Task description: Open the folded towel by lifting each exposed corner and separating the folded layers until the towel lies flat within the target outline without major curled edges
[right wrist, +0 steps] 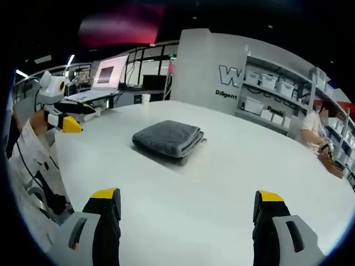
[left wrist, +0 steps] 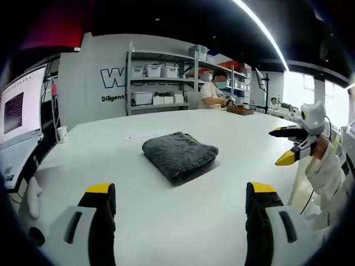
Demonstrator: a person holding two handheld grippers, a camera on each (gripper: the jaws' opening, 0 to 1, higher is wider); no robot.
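With both the left gripper [left wrist: 180, 202] and the right gripper [right wrist: 186, 208] held back over the white table [left wrist: 183, 216], jaws spread wide and empty, the grey folded towel [left wrist: 179, 154] lies untouched mid-table, seemingly awaiting a first corner lift.

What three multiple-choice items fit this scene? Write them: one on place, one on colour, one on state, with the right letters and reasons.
1. Where does the towel lie?
A. on the white table
B. on a shelf
C. on the floor

2. What colour is the towel?
A. red
B. dark grey
C. yellow

3. How is the towel now?
A. spread flat
B. hanging from a gripper
C. folded in layers

Answers:
1 A, it rests on the tabletop, apart from both grippers.
2 B, it looks dark grey in both views.
3 C, stacked layers show at its edge, while the left gripper and right gripper stand open, short of it.
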